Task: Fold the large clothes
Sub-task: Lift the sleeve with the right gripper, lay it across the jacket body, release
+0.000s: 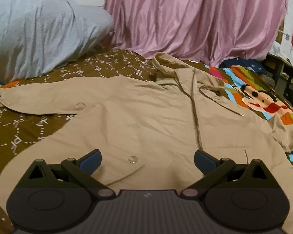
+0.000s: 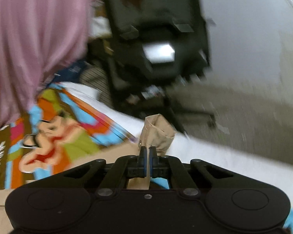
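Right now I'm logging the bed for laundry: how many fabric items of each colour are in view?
Beige: 1, jacket
Pink: 1, curtain
Pale blue: 1, pillow
Brown patterned: 1, bedsheet
Multicolour cartoon: 1, blanket
Total: 5

Bed (image 1: 29,128) is wearing a brown patterned cover, joining a bright cartoon-print sheet (image 1: 263,99) toward the right. Tan hooded jacket (image 1: 146,117) is lying spread flat across both, one sleeve reaching left. Pale blue pillow (image 1: 39,35) is resting at the far left corner. Pink draped cloth (image 1: 195,19) is spilling onto the far edge.
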A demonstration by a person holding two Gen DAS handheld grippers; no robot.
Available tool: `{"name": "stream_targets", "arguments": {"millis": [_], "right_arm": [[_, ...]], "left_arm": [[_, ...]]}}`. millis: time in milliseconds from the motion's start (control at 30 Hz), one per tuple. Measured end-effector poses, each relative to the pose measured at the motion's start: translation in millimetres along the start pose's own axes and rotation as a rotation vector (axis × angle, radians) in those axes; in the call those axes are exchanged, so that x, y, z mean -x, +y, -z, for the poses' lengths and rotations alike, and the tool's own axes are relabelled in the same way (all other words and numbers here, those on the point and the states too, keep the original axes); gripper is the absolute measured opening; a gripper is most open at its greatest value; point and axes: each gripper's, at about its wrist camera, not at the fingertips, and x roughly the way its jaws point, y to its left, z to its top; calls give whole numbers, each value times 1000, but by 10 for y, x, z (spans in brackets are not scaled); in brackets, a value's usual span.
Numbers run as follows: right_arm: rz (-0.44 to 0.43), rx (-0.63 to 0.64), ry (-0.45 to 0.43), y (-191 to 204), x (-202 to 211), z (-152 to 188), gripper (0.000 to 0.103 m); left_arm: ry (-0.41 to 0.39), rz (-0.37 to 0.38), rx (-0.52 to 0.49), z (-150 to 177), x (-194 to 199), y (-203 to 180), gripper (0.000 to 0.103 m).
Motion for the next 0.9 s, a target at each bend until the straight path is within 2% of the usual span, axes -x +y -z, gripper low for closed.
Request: {"name": "stream_targets", "arguments": {"millis": [67,200,300,400,533,633,733,833,867,900], "right_arm": [[-53,68,-67,260,239,-155,1],[-220,194,-200,985,845,-369,0],[-373,274,-259,1622,1257,-371,0],[-550,358,-260,2312,1632,-163,0],[-727,460,-213,3140,1894,399,0],[-798,536,-154,3656,1937,948,0],[-829,606,-51,4006,1853,1530,1],[-892,682,90,4186,1834,2059,15],[-929,693,144,4156,1811,2189,22],[-967,704,203,4119,1856,2313,35]], "left_arm": [[-10,-12,22,-63,44,79,103],[-63,-24,96,-221,159,293,103],[-111,-35,153,-369,244,507,103],[-144,-76,191,-476,275,690,103],[-179,-99,257,-577,268,894,103],[-200,-90,266,-659,244,965,103],[-225,-99,226,-697,175,976,103],[-223,-99,206,-670,56,945,103],[-219,-89,207,-660,22,926,103],[-215,-76,206,-645,-24,908,103]]}}
